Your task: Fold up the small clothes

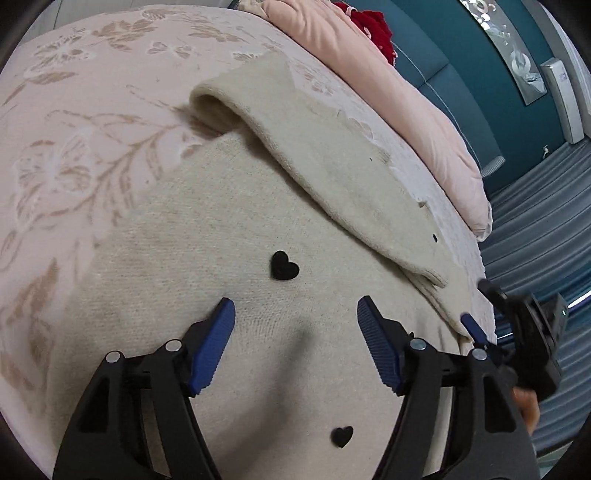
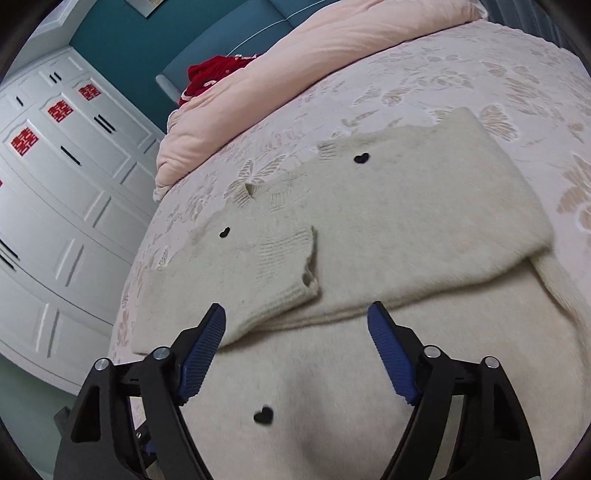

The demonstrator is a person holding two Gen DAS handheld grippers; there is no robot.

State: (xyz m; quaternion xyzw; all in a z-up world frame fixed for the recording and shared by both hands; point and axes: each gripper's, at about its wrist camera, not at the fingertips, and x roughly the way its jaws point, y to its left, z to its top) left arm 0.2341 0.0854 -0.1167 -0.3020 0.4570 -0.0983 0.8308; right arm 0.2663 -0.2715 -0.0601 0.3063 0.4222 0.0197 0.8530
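Note:
A cream knit sweater [image 1: 229, 236] with small black hearts [image 1: 283, 266] lies flat on the bed. One sleeve [image 1: 332, 173] is folded across its body. My left gripper [image 1: 295, 314] is open and empty just above the sweater's body. My right gripper [image 2: 297, 317] is open and empty above the sweater [image 2: 406, 221], near the folded sleeve's ribbed cuff [image 2: 284, 273]. The right gripper also shows at the right edge of the left wrist view [image 1: 517, 325], by the sweater's edge.
The bed has a pink floral bedspread [image 1: 74, 147]. A pink duvet [image 1: 388, 85] and a red garment [image 1: 373, 26] lie at its head by a teal headboard [image 1: 461, 74]. A white wardrobe [image 2: 55, 192] stands beside the bed's edge [image 2: 129, 295].

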